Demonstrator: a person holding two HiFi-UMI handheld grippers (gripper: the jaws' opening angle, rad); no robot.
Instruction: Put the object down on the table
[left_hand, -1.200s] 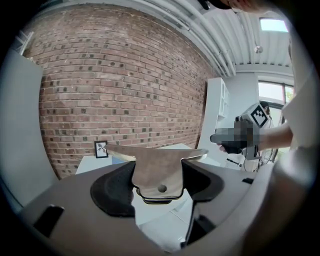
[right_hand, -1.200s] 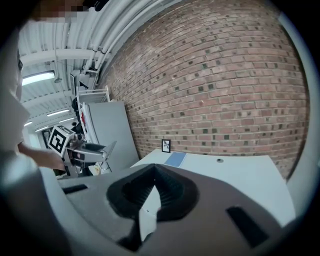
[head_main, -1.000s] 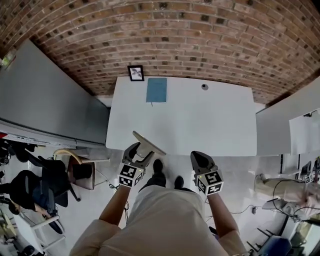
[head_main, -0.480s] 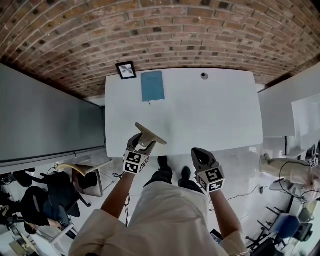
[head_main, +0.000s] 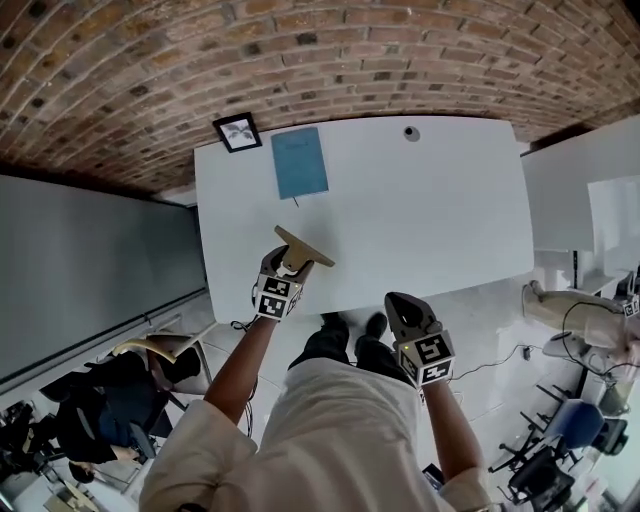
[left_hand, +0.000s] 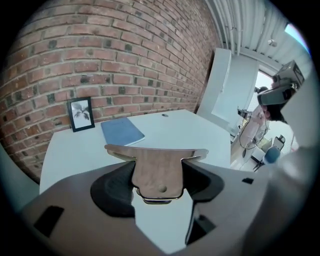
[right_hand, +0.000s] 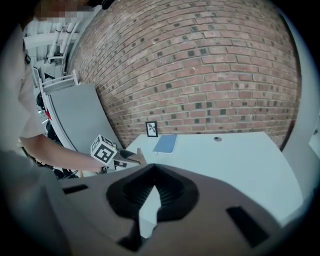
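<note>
Left gripper view: left gripper (left_hand: 159, 176) pinches wooden T-shaped piece (left_hand: 156, 153) by its stem, crossbar just past the tips, over the white table (left_hand: 200, 132) near edge (right gripper (right_hand: 151, 186) closed, empty)

Tabletop (head_main: 420, 220): picture frame (head_main: 238, 132) at far left corner. Notebook (head_main: 299, 163) just right of it, by far edge. Grommet (head_main: 411, 133) further right along far edge. Wooden piece (head_main: 304, 247) over near edge, left part, between left gripper (head_main: 285, 263) jaws.

wood-grain object (left_hand: 157, 172) smooth, metal-edged; table (head_main: 430, 220) matt white; brick wall (head_main: 300, 50) rough
</note>
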